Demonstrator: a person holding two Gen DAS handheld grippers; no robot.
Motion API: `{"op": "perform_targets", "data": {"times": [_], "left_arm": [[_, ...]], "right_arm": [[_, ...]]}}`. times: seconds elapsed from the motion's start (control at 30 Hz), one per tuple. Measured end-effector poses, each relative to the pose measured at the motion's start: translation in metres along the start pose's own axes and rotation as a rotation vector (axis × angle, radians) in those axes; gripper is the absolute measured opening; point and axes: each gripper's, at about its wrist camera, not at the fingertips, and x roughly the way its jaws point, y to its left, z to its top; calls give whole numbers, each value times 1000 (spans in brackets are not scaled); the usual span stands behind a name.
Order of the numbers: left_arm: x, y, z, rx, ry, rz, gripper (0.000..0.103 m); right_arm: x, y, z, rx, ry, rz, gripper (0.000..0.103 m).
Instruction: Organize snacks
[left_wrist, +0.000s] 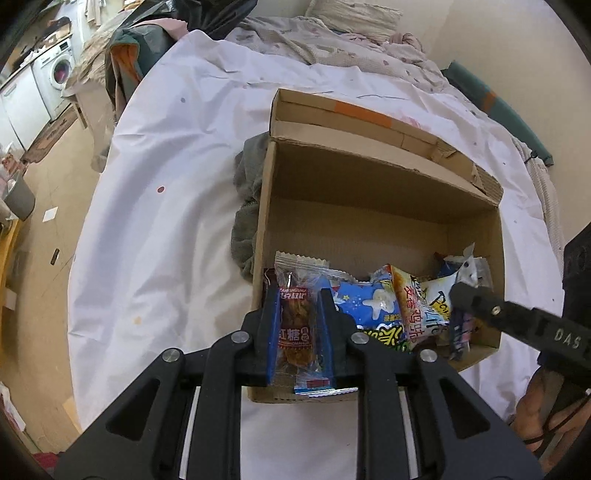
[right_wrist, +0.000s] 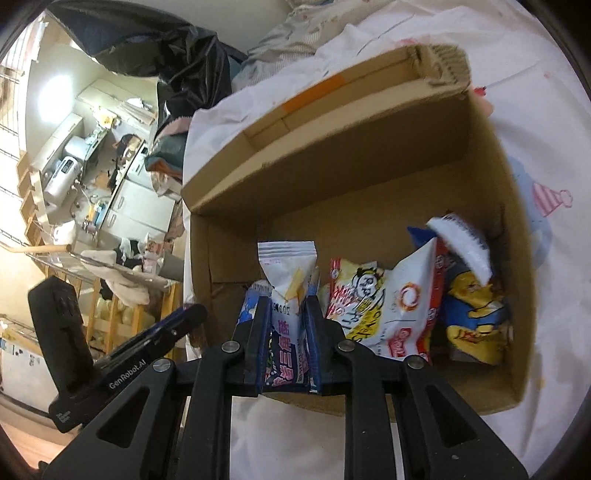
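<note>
In the left wrist view, the left gripper (left_wrist: 297, 295) is seen pinched nearly shut on a clear-wrapped brown-sugar twist snack (left_wrist: 298, 317), the packet standing upright between the blue pads with its crimped top above the fingertips. It is held over the near left corner of the open cardboard box (left_wrist: 369, 184), which is set on a white sheet (left_wrist: 166, 184). Just right of this claw, inside the box, a blue starred packet (left_wrist: 369, 301) and a yellow chicken-flavour packet (left_wrist: 408, 306) are already stood along the near wall. Further right, the right gripper (left_wrist: 461, 291) is seen reaching in from the side.

In the right wrist view, the right gripper (right_wrist: 286, 306) is likewise closed almost fully on a white triangular-topped packet with a purple lower half (right_wrist: 286, 295), held upright over the near wall of the box. To the right of this claw, a yellow cartoon-face packet (right_wrist: 354, 302), a white and red packet (right_wrist: 410, 306) and a yellow and blue bag (right_wrist: 472, 314) are lined up, leaning on one another. To its left, the left gripper (right_wrist: 192, 314) is glimpsed.

The task is judged well along: several snacks are boxed, and two are carried but not yet let go. Whether loose snacks are left outside cannot be told.
</note>
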Motion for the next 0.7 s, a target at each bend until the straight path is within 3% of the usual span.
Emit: {"op": "perform_targets", "data": {"times": [0.07,0.1,0.13,0.2,0.27,0.47,0.6,0.7], "left_arm": [[3,-1,1,6,15,-2,23],[3,-2,1,7,20,-9,33],[3,-1,2,3,21,-16,39],[-1,-1,2,-14,14,-51,67],[-7,0,2,-26,-7,-59,74],[-31,6,-3,-47,-87,-43,74],[-51,12,-9,-46,-153,-15,74],[-68,13,-21,-16,-194,-3,74]], "right_arm": [[2,1,-1,-15,-3,-44,27],[1,2,-2,-24,-6,-51,36],[-1,2,-2,-30,-12,-45,53],[-7,3,-2,-38,-31,-13,66],[-14,5,-2,-53,-51,-1,66],[-46,6,-6,-65,-130,-11,67],[-78,10,-18,-87,-209,-46,80],[-94,24,-29,-162,-254,-97,80]]}}
